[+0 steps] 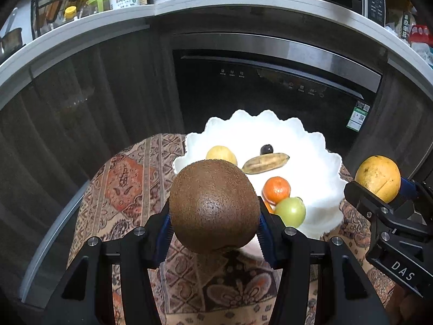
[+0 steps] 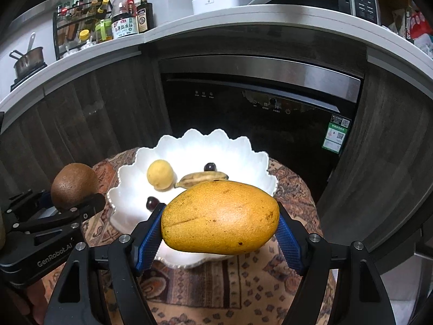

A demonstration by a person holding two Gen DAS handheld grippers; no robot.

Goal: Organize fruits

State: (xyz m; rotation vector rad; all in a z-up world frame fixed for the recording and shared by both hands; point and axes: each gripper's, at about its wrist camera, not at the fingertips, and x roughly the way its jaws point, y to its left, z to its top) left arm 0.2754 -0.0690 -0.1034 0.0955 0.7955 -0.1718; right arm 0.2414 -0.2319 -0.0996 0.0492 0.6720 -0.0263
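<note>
Carrying kiwi [image 1: 213, 205] in my left tongs [image 1: 215, 233], mango [image 2: 220, 218] clamped in right tongs [image 2: 220, 233], both raised clear of white bowl [image 2: 243, 146] for dropping in.

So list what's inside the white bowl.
The white bowl holds a yellow round fruit, small banana, orange, green fruit and two dark grapes. The mango covers part.

Brown kiwi [image 1: 213, 205], yellow mango [image 2: 220, 218], both gripped aloft

The left gripper [image 1: 213, 233] and right gripper [image 2: 220, 233] tilt downward side by side, each with jaws clamped on something
</note>
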